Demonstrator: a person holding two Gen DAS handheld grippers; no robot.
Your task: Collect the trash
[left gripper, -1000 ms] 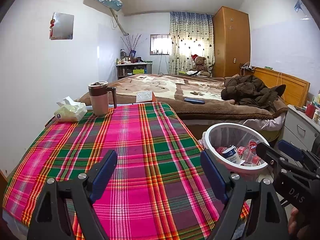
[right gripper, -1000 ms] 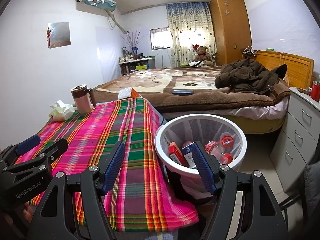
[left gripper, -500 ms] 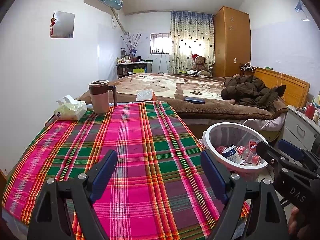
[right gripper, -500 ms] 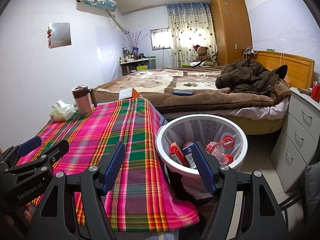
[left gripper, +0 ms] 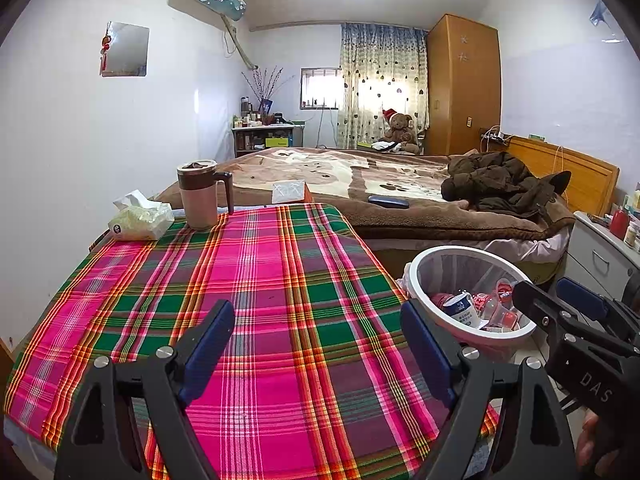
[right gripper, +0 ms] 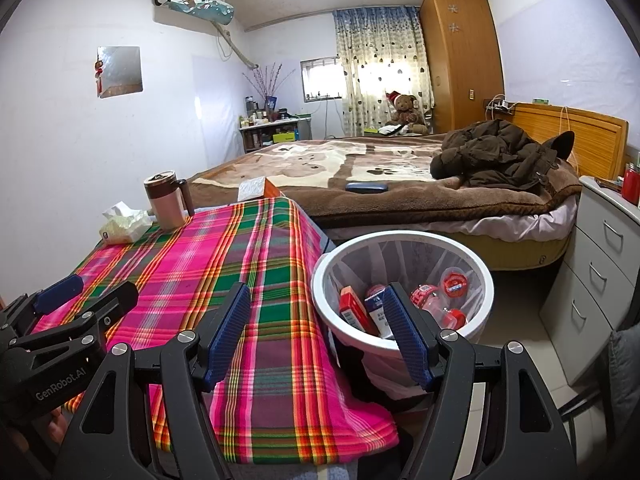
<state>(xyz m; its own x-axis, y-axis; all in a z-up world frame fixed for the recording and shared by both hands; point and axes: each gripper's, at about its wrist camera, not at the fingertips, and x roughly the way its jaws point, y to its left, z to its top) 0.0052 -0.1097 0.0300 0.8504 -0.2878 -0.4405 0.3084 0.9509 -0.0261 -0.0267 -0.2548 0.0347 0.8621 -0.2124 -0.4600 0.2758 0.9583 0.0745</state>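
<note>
Nothing moved since earlier frames. Left gripper (left gripper: 316, 340) spread wide, empty, over plaid tablecloth (left gripper: 256, 280). Right gripper (right gripper: 320, 320) also spread, empty, at table edge. Trash (right gripper: 360, 312) inside white bin (right gripper: 400, 240) beside table. Mug (left gripper: 198, 194), tissue pack (left gripper: 138, 220) at far end.

A plaid cloth (left gripper: 280, 300) of pink, green, orange and red stripes is being shown across the counter at the lower left of the frame. A white bin (right gripper: 400, 240) at lower centre is being filled with red and white packaging (right gripper: 352, 308). Blue pads on black frames are being displayed by the left gripper (left gripper: 316, 340) and the right gripper (right gripper: 320, 332). A brown and pink mug (left gripper: 198, 194) is being seen at the left. A brown and cream blanket (left gripper: 360, 184) with paw prints is being spread over the bed.
</note>
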